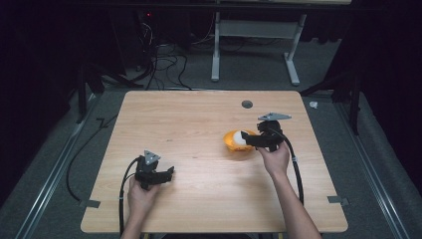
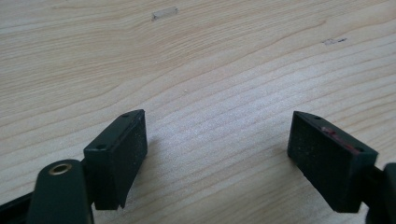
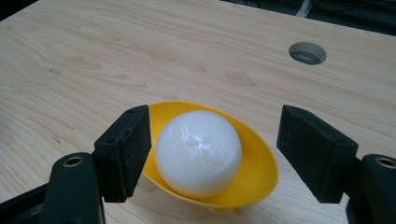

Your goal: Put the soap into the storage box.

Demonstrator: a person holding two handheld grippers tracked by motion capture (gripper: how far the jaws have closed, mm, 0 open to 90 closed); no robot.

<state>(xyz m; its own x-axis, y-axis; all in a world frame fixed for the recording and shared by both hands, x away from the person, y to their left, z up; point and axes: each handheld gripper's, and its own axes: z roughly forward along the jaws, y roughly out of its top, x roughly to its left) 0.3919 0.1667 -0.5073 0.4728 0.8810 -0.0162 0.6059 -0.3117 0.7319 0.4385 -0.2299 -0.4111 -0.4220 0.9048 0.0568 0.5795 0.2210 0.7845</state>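
Observation:
A white ball (image 3: 198,151) rests in a shallow yellow bowl (image 3: 254,161) on the wooden table (image 1: 199,124); in the high view the bowl (image 1: 230,140) lies right of centre with the ball (image 1: 239,138) in it. My right gripper (image 3: 215,149) is open, its jaws standing to either side of the ball without touching it; in the high view it (image 1: 250,140) reaches in from the bowl's right. My left gripper (image 2: 217,154) is open over bare wood, near the front left of the table (image 1: 166,174).
A round cable hole (image 1: 247,104) sits in the table near the back edge, also seen as the hole (image 3: 307,52) beyond the bowl. Cables trail from both grippers off the front edge. A white desk frame (image 1: 259,40) stands on the floor behind.

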